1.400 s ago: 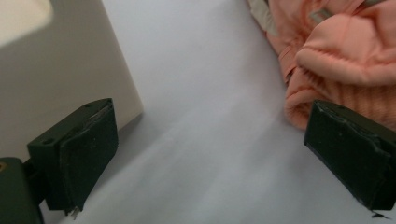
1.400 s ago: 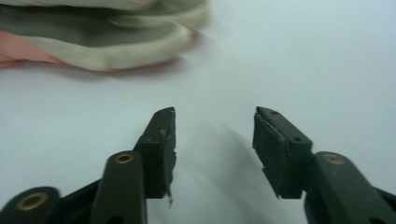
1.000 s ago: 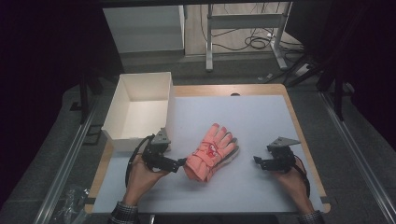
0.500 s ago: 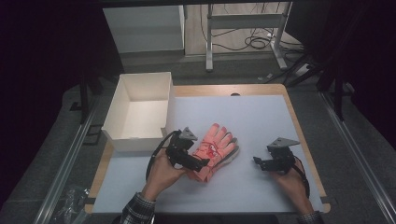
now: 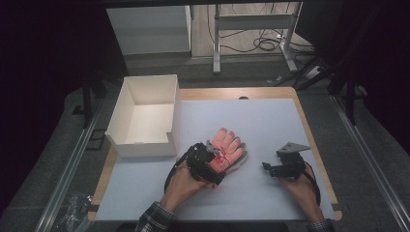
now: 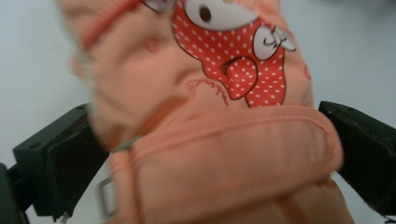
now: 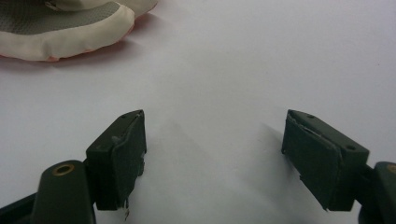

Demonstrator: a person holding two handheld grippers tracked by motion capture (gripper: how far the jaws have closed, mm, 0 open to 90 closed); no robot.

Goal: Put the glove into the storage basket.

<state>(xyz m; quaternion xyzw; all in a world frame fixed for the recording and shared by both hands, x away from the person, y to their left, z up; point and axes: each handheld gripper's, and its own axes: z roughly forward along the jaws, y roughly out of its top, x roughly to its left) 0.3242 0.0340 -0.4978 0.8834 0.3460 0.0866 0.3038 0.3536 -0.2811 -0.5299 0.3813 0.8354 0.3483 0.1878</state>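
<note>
One pink glove [image 5: 227, 150] lies just right of one white box [image 5: 145, 116] on the surface [image 5: 270, 116]. Two claws are out: left claw [image 5: 212, 162], right claw [image 5: 270, 168].

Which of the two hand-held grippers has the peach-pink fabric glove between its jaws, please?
The left hand-held gripper: its jaws straddle the peach-pink fabric glove's cuff. The right hand-held gripper stands open over bare table.

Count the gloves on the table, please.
1 for sure: a pink glove at mid-table, right of the white box. A second may lie hidden beneath it.
</note>
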